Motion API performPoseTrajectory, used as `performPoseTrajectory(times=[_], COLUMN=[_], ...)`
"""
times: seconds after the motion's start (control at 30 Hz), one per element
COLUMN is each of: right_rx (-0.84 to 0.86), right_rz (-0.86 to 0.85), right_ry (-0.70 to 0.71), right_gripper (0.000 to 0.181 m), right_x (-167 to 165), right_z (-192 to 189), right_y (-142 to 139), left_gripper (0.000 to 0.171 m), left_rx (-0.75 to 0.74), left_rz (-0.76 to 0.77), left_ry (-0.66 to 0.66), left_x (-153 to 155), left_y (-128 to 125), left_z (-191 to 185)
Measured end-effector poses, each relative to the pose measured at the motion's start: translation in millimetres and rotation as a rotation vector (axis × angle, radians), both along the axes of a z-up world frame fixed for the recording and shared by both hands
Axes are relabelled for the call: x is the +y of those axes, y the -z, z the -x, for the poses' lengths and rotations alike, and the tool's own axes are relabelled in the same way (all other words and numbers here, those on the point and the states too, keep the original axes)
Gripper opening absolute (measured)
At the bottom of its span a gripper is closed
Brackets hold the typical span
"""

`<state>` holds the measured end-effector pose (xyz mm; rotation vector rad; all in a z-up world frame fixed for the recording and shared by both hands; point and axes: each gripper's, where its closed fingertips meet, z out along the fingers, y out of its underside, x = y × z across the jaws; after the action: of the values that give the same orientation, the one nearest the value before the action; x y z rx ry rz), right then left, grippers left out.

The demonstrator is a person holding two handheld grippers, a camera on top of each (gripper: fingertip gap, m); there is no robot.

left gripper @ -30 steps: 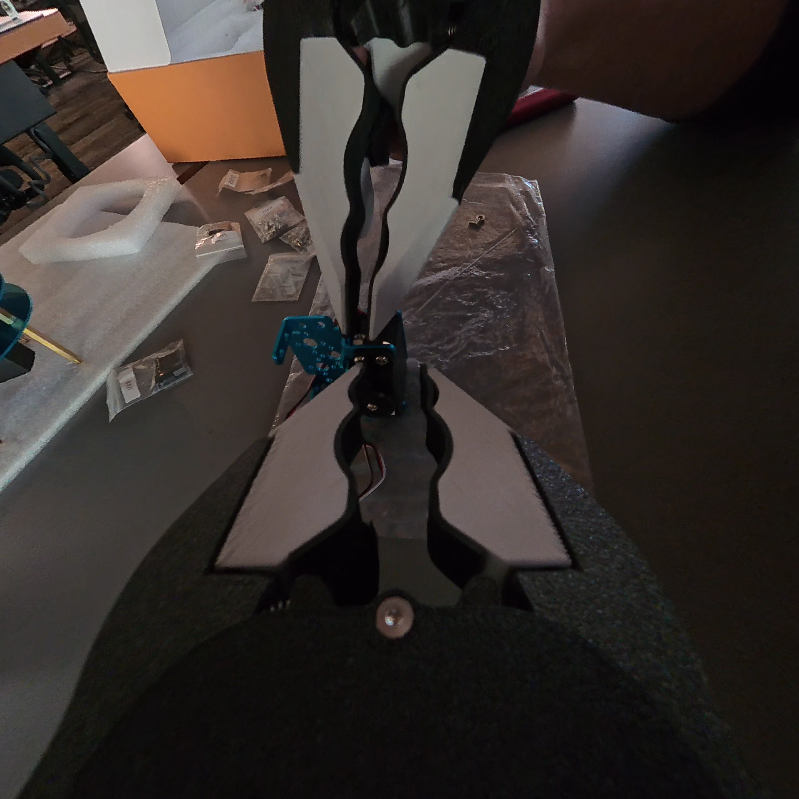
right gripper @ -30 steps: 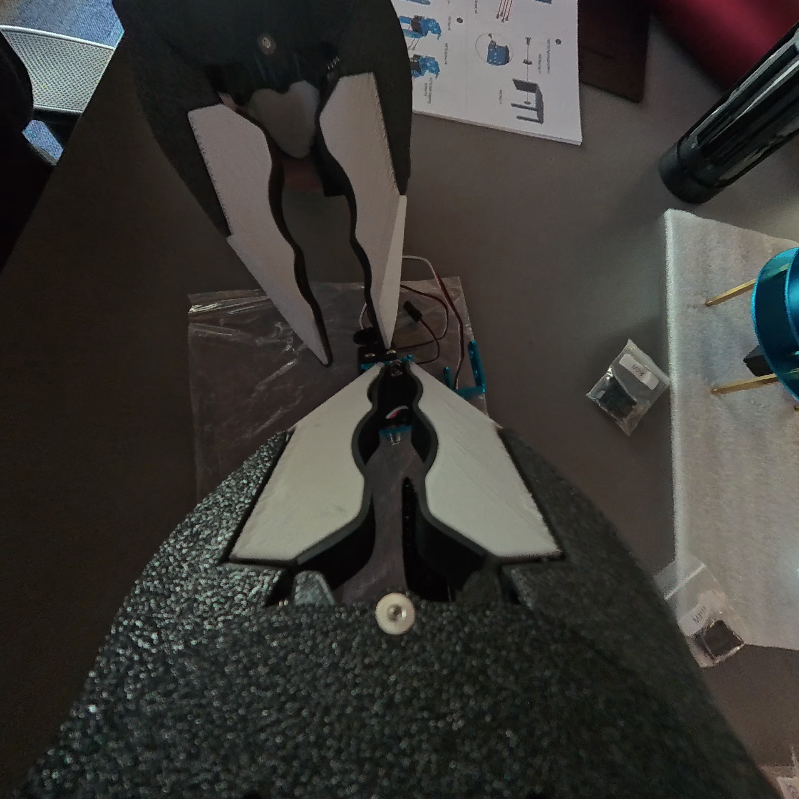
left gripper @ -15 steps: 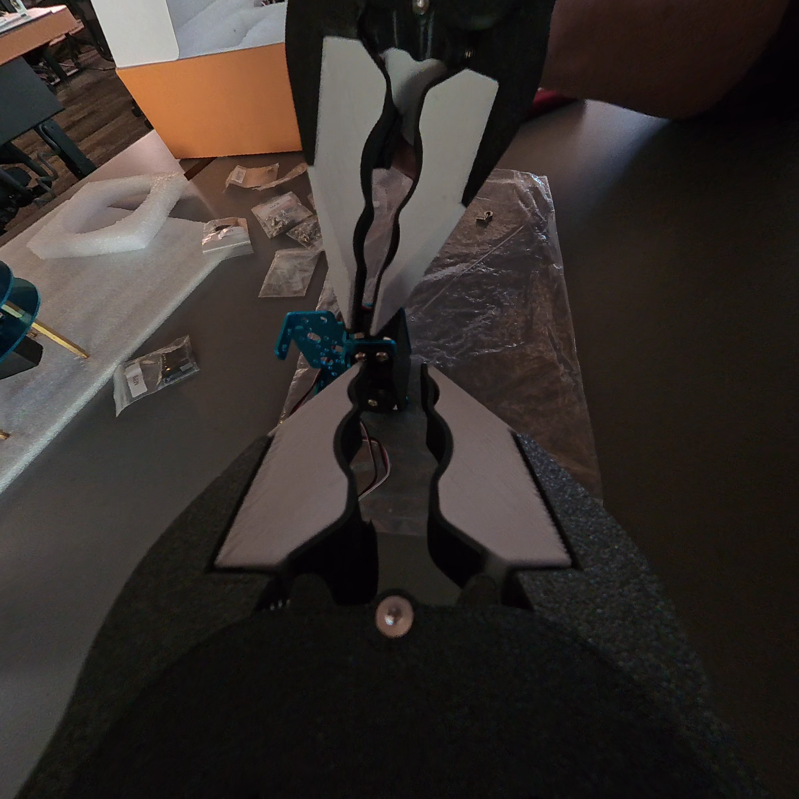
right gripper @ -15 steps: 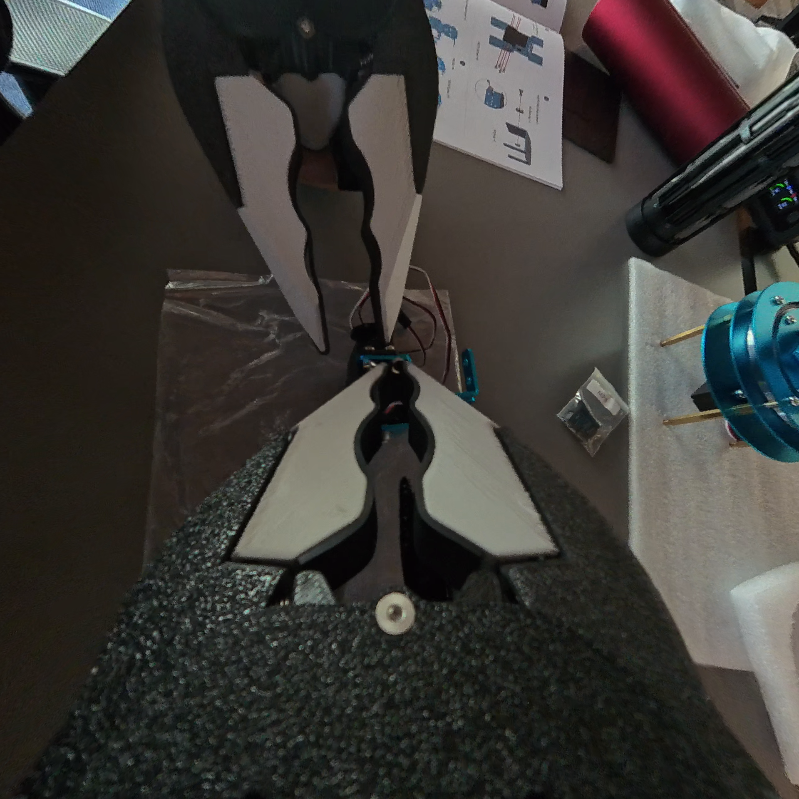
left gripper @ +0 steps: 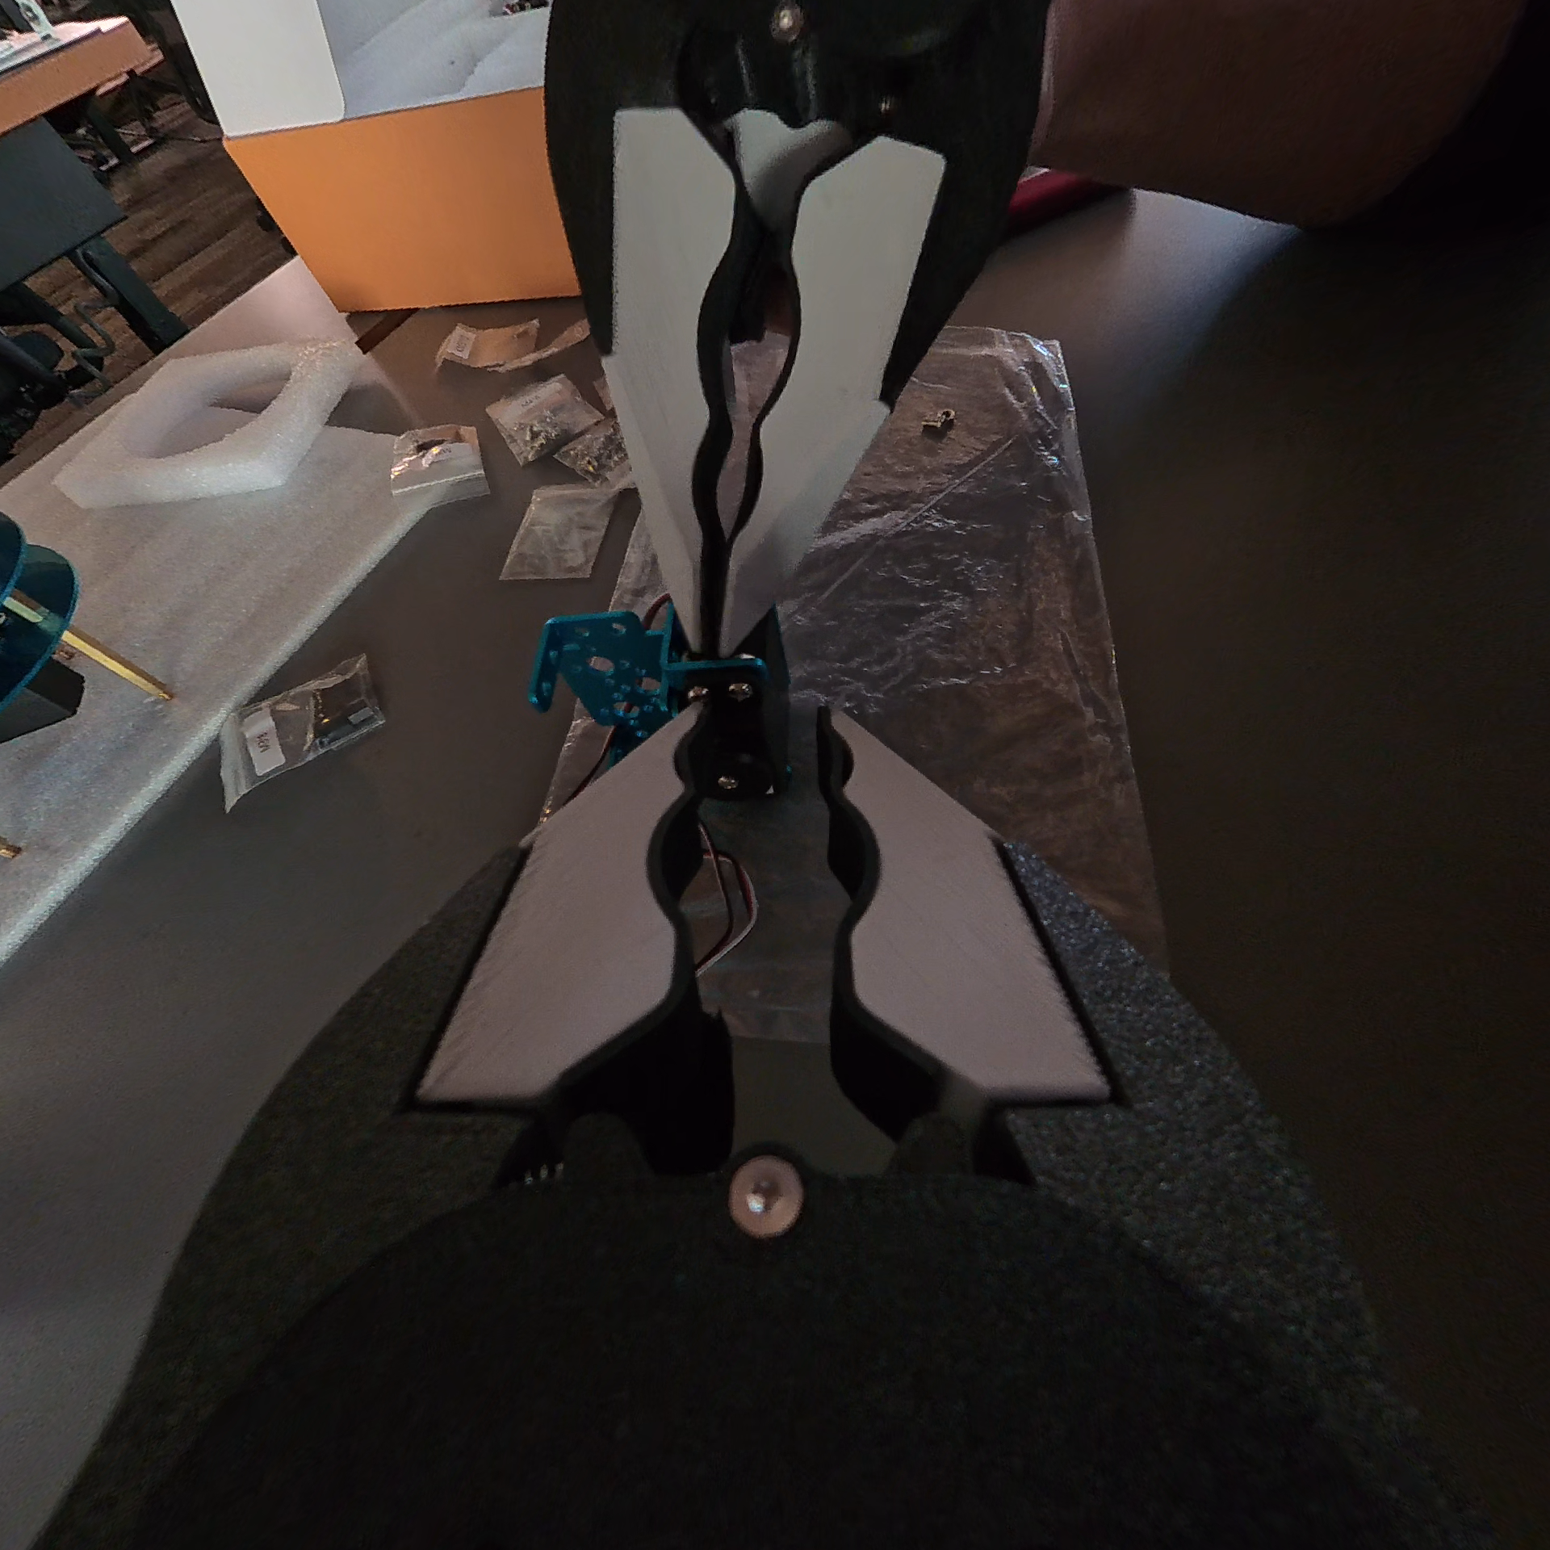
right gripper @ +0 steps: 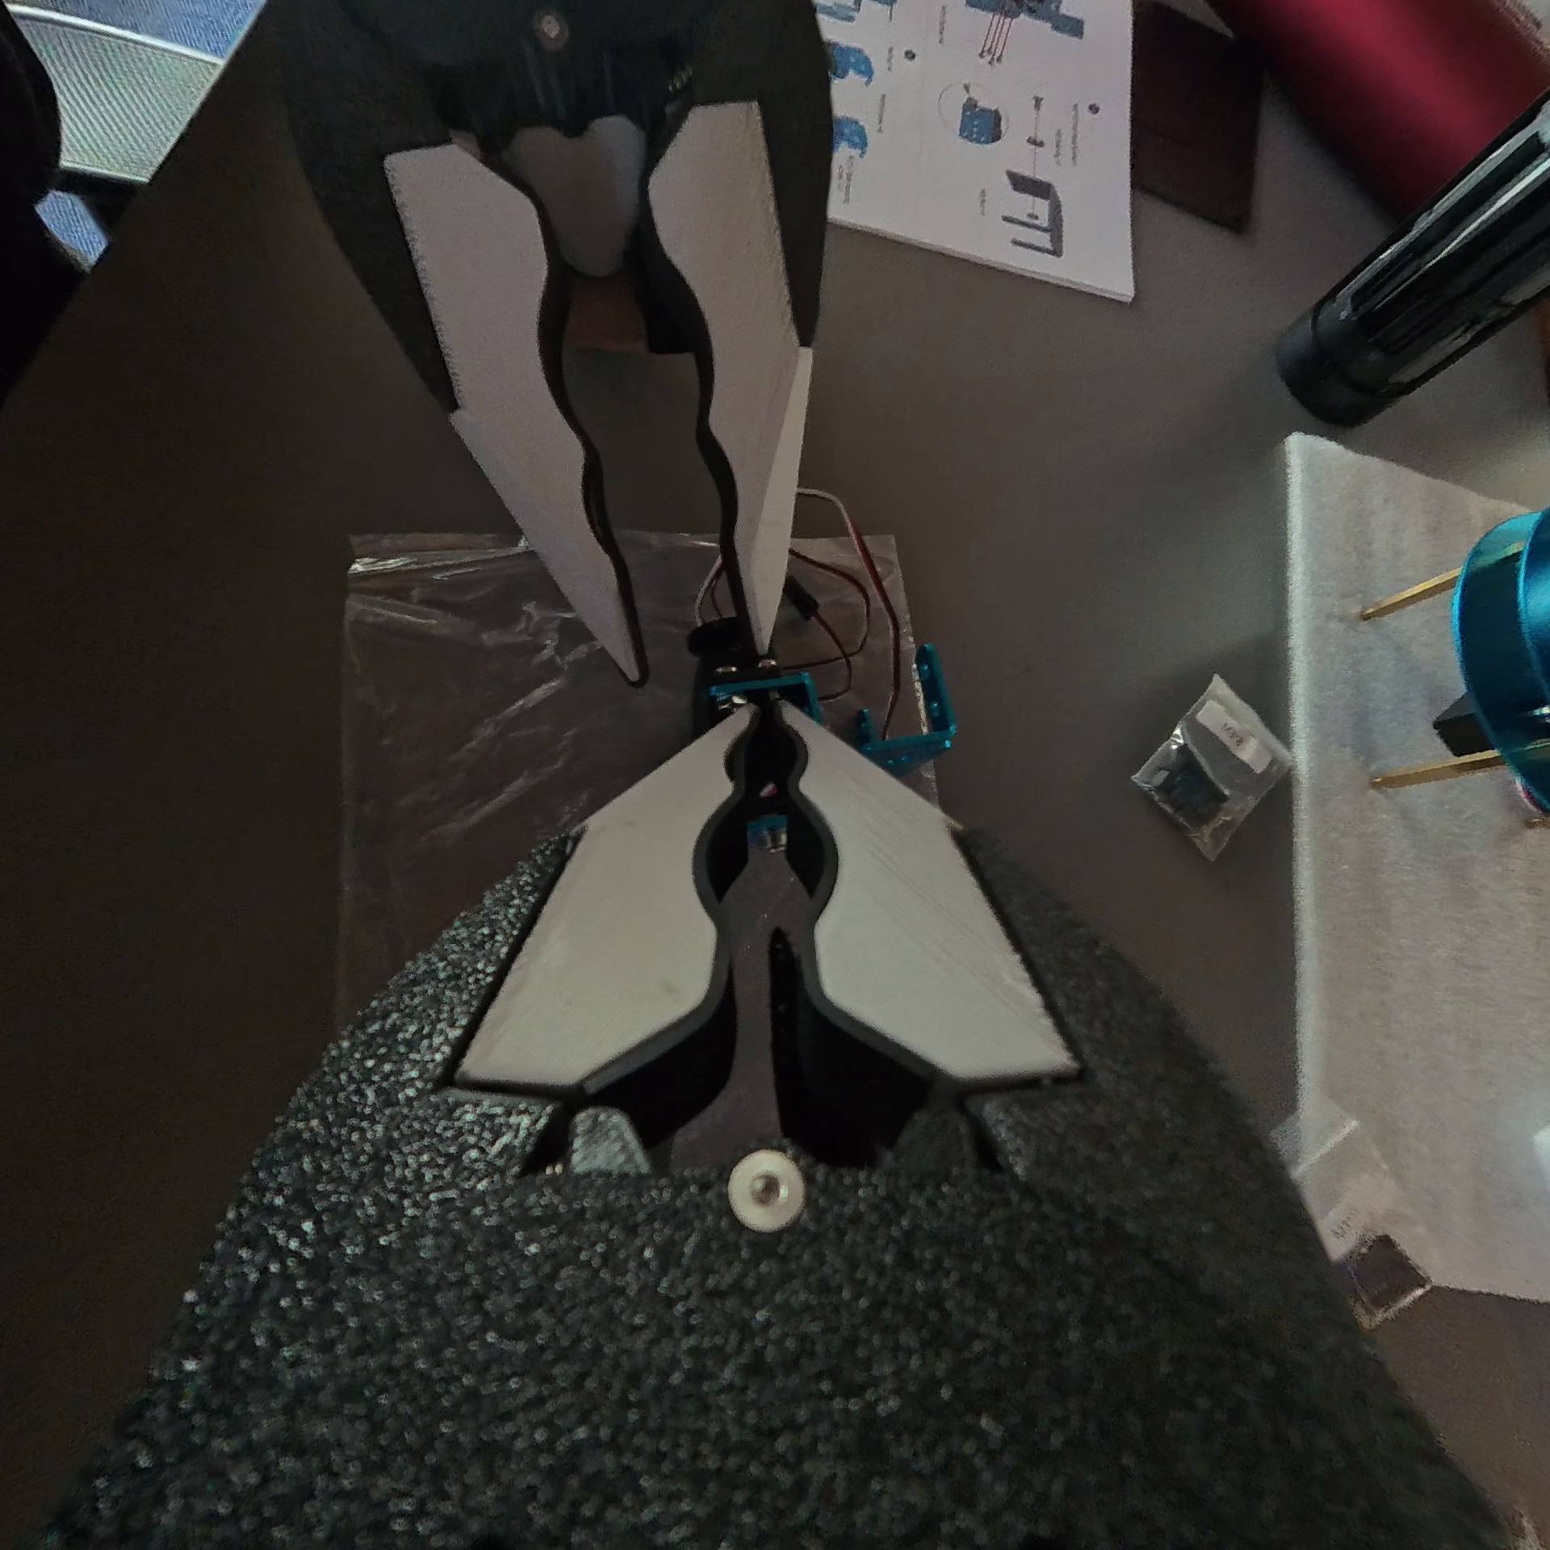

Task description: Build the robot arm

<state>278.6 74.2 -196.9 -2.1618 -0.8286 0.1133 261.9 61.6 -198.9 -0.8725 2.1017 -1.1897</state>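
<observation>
A black servo [left gripper: 738, 738] screwed into a blue metal bracket [left gripper: 604, 671] stands on a clear plastic bag [left gripper: 964, 587] on the dark table. My left gripper [left gripper: 755, 721] is open, its fingers on either side of the servo, with a gap on the right. My right gripper [right gripper: 767, 713] is shut on the top of the blue bracket [right gripper: 755, 692]; it comes down from above in the left wrist view [left gripper: 720, 646]. The left gripper [right gripper: 696, 663] shows open in the right wrist view. Servo wires [right gripper: 847, 579] trail behind.
An orange box [left gripper: 403, 210], a foam ring [left gripper: 210, 436] and small hardware bags [left gripper: 545, 419] lie to the left. An instruction sheet [right gripper: 990, 143], a black cylinder [right gripper: 1426, 277], a blue round part [right gripper: 1501, 654] on white foam [right gripper: 1384, 923] and a bagged part [right gripper: 1208, 763] lie elsewhere. The tips of both grippers are at nearly the same place. Both grippers' tips are roughly 30 cm from the black cylinder [right gripper: 1426, 277].
The right wrist view swung a little and came back. Both grippers stay at the servo and bracket, with the same grip.
</observation>
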Motion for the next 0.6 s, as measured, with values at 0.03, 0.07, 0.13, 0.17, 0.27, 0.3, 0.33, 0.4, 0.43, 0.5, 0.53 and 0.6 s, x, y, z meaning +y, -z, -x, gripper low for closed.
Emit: performPoseTrajectory(times=[0.03, 0.07, 0.13, 0.17, 0.27, 0.3, 0.33, 0.4, 0.43, 0.5, 0.53, 0.6], right_rx=[0.007, 0.007, 0.002, -0.016, -0.065, -0.078, -0.083, -0.088, -0.100, -0.131, -0.135, -0.102], right_rz=[-0.002, -0.004, -0.002, -0.005, -0.013, -0.012, -0.015, -0.035, -0.042, -0.056, -0.049, -0.021], right_ry=[-0.001, 0.000, 0.003, 0.009, 0.015, 0.013, 0.003, -0.014, -0.018, 0.003, 0.012, 0.025], right_gripper=[0.000, 0.000, 0.000, 0.000, 0.000, 0.000, 0.000, 0.001, 0.000, 0.000, 0.000, 0.000], right_x=[0.1, 0.2, -0.3, -0.4, -2.4, -3.0, -3.4, -1.9, -0.5, 3.0, 3.2, 1.0], right_z=[0.4, 0.1, -1.8, -4.2, -7.2, -6.2, -3.3, 2.4, 2.6, -2.7, -4.7, -4.7], right_y=[-0.3, -0.3, -0.3, -0.9, -4.8, -5.6, -6.3, -7.3, -5.6, -3.4, -1.8, -1.5], left_gripper=[0.024, 0.024, 0.024, 0.024, 0.024, 0.024, 0.024, 0.024, 0.024, 0.024, 0.024, 0.024], left_rx=[0.000, -0.001, -0.001, -0.001, -0.001, -0.001, 0.000, 0.000, -0.001, -0.003, -0.002, -0.002], left_rz=[-0.001, -0.002, -0.003, -0.003, -0.003, -0.002, -0.002, -0.001, -0.002, -0.005, -0.005, -0.004], left_ry=[0.000, 0.000, 0.000, 0.000, 0.000, 0.001, 0.000, 0.000, -0.003, -0.004, -0.005, -0.004], left_x=[0.0, 0.1, 0.4, 0.5, 0.5, 0.4, 0.4, 0.3, 0.7, 1.0, 1.0, 0.8], left_y=[0.0, 0.1, 0.2, 0.2, 0.3, 0.3, 0.2, 0.2, 0.1, 0.2, 0.3, 0.2], left_z=[0.1, 0.0, 0.1, 0.0, -0.1, -0.1, -0.2, -0.5, -0.8, -1.1, -1.3, -1.6])
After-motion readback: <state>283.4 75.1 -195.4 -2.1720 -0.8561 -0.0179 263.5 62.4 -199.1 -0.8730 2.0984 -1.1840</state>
